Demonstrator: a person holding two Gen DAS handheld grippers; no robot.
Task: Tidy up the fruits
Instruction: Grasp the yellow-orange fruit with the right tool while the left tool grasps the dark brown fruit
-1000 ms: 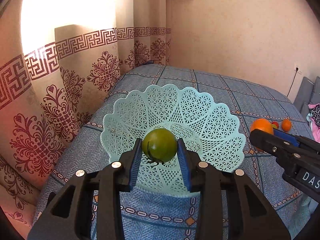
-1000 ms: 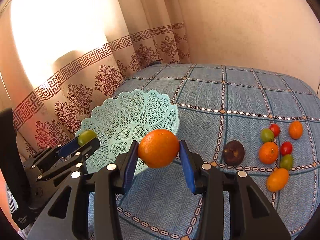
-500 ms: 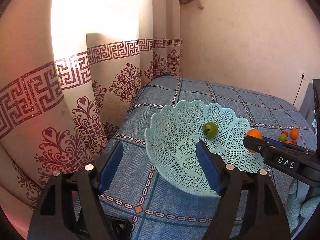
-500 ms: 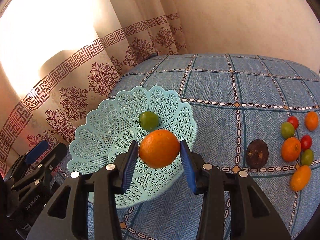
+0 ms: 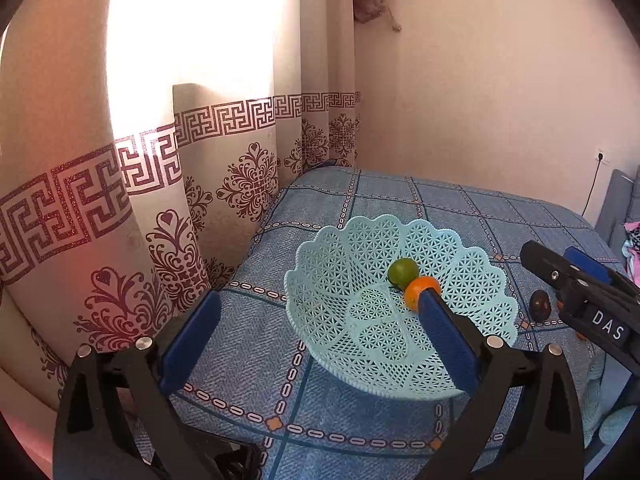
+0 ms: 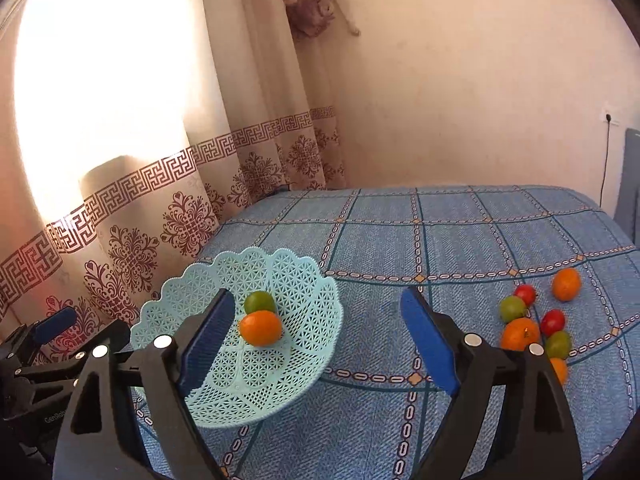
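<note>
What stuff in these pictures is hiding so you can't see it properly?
- Left wrist view: the orange in the basket is partly behind the left tool finger.
- Left wrist view: most loose fruit is blocked by the right tool; only the dark fruit shows.
- Right wrist view: the lowest orange fruit is half hidden by the right tool, and the dark fruit is hidden entirely.

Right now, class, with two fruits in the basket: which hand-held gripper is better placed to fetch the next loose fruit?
Probably the right hand-held gripper: open, empty, and nearer the loose fruits on the bedspread. The left hand-held gripper sits beyond the basket.
</note>
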